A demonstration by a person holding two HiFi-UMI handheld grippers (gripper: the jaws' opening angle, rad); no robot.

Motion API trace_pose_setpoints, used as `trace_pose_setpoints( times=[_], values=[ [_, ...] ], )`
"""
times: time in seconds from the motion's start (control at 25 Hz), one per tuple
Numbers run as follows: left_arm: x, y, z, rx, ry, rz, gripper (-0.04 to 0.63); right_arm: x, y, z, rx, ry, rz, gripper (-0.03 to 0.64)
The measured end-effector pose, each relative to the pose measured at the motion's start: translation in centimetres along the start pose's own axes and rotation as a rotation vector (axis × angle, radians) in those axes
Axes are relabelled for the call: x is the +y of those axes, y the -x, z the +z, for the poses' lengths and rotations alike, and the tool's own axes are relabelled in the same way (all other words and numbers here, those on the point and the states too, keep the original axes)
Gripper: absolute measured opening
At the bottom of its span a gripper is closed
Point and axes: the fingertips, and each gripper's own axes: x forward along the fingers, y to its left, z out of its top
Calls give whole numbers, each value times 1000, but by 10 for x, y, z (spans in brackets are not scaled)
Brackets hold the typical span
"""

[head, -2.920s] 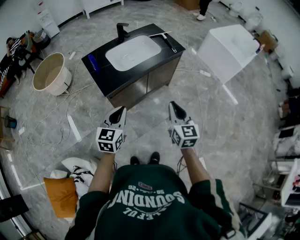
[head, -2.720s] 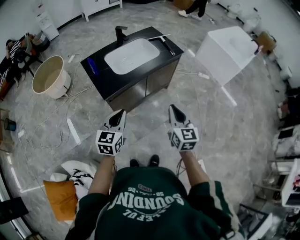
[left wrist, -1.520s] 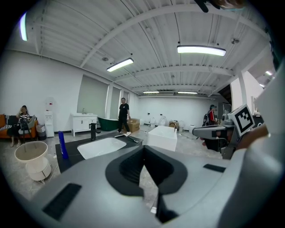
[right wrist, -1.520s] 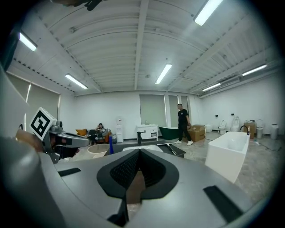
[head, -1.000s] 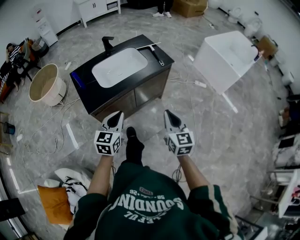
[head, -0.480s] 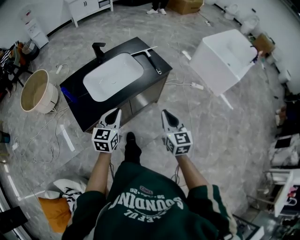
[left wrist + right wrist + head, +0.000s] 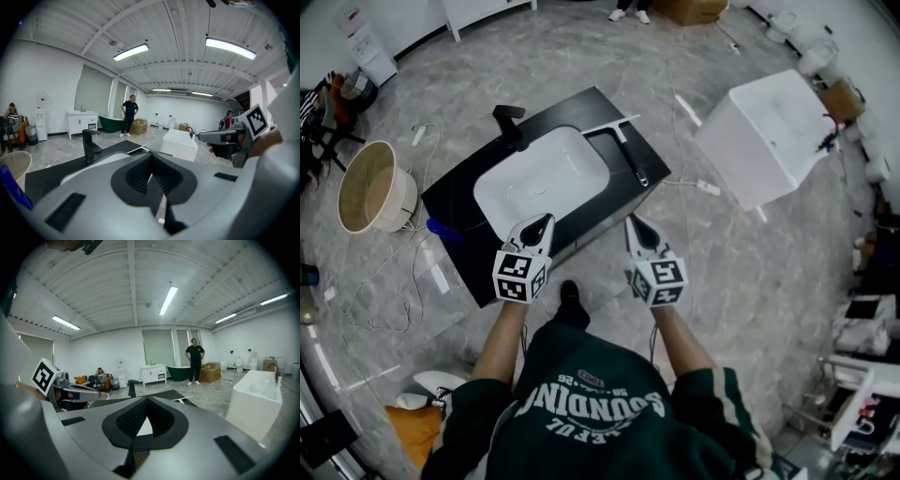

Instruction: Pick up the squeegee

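Squeegee (image 7: pixel 625 150) looks light and easy for one gripper. Judging by its shape: thin stiff handle (image 7: pixel 636 167), and a long crossbar blade (image 7: pixel 609 126) whose edge is probably soft and bendy. It's flat on a glossy top, so it will likely skid if nudged from the side. The low profile leaves little to get the jaws under.

Best hold is probably mid-handle, jaws across the narrow width. Don't grab the blade: too wide, and it flexes. The head end is likely heavier, so a grip too near the handle tip may let it droop.

Looks: T-shaped, pale/white blade strip, dark slim handle, small lighter spot near the handle's end.

Location: on the black countertop (image 7: pixel 459 202), at 3 o'clock of the white basin (image 7: pixel 542 180). The blade is at the far edge and the handle runs toward 5 o'clock, to the near edge. Faucet (image 7: pixel 508 124) is at 11 o'clock of the basin.

Right gripper (image 7: pixel 630 221) is just short of the handle end, with the squeegee at its 12 o'clock, not touching. Left gripper (image 7: pixel 546 218) is over the basin's near rim. Both grippers have their fingers pressed together with nothing between them.
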Motion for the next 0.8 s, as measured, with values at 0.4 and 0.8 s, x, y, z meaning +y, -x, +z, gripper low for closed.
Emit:
trace_pose_setpoints(
  times=[0.4,0.8],
  values=[
    [76,-35,26,-12,23,27,2,14,-99,25,21,23,52,3],
    [107,-51,30,-21,70,107,2,15,-157,37,36,61,156,3]
  ],
)
